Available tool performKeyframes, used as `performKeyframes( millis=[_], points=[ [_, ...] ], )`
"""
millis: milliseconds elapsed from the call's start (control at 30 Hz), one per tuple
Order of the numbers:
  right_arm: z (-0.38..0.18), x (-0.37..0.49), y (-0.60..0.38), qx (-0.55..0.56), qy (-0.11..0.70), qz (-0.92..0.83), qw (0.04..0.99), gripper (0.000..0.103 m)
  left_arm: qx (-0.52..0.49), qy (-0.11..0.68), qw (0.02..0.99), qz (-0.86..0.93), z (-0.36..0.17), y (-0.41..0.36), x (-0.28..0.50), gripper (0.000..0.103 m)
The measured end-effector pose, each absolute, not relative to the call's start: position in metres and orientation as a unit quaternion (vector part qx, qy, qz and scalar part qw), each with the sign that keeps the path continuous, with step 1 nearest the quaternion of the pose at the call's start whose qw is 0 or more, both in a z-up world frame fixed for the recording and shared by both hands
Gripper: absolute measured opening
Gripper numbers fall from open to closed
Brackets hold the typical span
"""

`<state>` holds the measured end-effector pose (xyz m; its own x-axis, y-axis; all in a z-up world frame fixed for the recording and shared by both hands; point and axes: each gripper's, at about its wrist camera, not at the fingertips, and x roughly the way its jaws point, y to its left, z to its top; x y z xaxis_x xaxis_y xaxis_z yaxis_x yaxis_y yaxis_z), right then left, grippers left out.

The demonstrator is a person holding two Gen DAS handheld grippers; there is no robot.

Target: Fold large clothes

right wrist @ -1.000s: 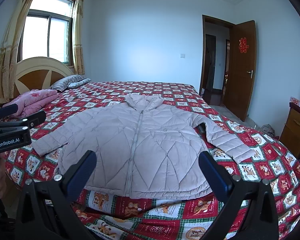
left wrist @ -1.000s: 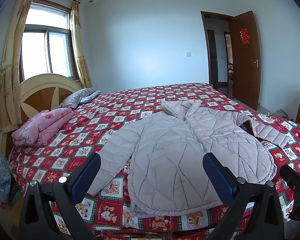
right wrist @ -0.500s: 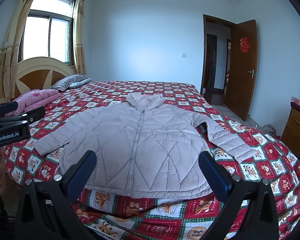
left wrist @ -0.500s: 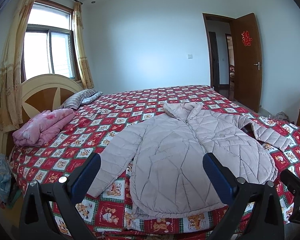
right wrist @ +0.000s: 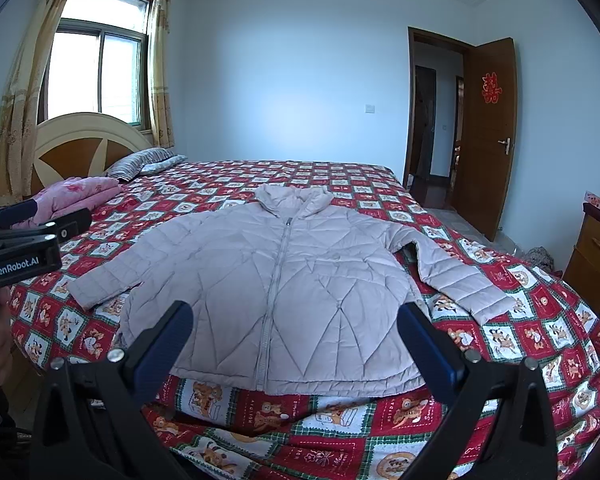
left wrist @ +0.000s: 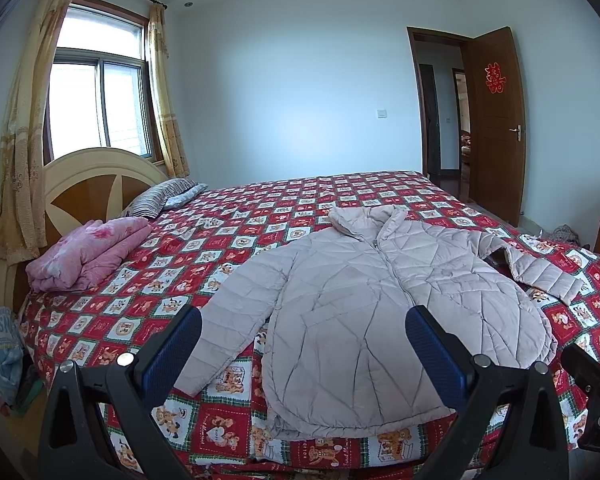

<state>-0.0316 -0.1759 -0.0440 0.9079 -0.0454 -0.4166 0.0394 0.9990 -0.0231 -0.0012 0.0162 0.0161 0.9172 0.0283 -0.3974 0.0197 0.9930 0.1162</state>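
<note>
Both my tools have drifted slightly back from the bed [left wrist: 260, 216], so folding has not begun. My left tool [left wrist: 302, 344] and right tool [right wrist: 294, 340] hang released, gripping nothing. The pale quilted jacket [right wrist: 284, 280] lies flat at frame centre, zipped, sleeves spread.

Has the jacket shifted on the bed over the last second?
No. The jacket lies spread flat, hem at the same squares of the bedspread; only the cameras drifted slightly.
</note>
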Motion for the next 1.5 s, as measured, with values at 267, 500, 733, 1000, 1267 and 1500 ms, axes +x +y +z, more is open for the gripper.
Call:
performKeyframes(
  millis=[267, 500, 733, 1000, 1267, 1500],
  points=[
    [-0.044, -0.032, -0.175, -0.007, 0.214, -0.022, 0.977, 0.103, 0.058, 0.204, 0.977, 0.003, 0.017, 0.019, 0.000, 0.102],
    [-0.045, -0.032, -0.175, -0.007, 0.214, -0.022, 0.977, 0.103, 0.058, 0.203, 0.977, 0.005, 0.017, 0.020, 0.000, 0.102],
    [-0.045, -0.031, -0.176, -0.007, 0.214, -0.021, 0.977, 0.103, 0.058, 0.202, 0.978, 0.005, 0.016, 0.020, 0.000, 0.102],
    [-0.046, -0.032, -0.175, -0.004, 0.217, -0.020, 0.976, 0.103, 0.057, 0.204, 0.977, 0.006, 0.015, 0.022, 0.002, 0.102],
    [-0.055, -0.025, -0.186, 0.012, 0.226, -0.020, 0.974, 0.103, 0.058, 0.216, 0.975, 0.010, 0.007, 0.023, 0.011, 0.102],
    [-0.074, -0.002, -0.223, 0.037, 0.249, -0.052, 0.966, 0.103, 0.059, 0.231, 0.971, 0.014, -0.018, 0.029, 0.038, 0.102]
  ],
)
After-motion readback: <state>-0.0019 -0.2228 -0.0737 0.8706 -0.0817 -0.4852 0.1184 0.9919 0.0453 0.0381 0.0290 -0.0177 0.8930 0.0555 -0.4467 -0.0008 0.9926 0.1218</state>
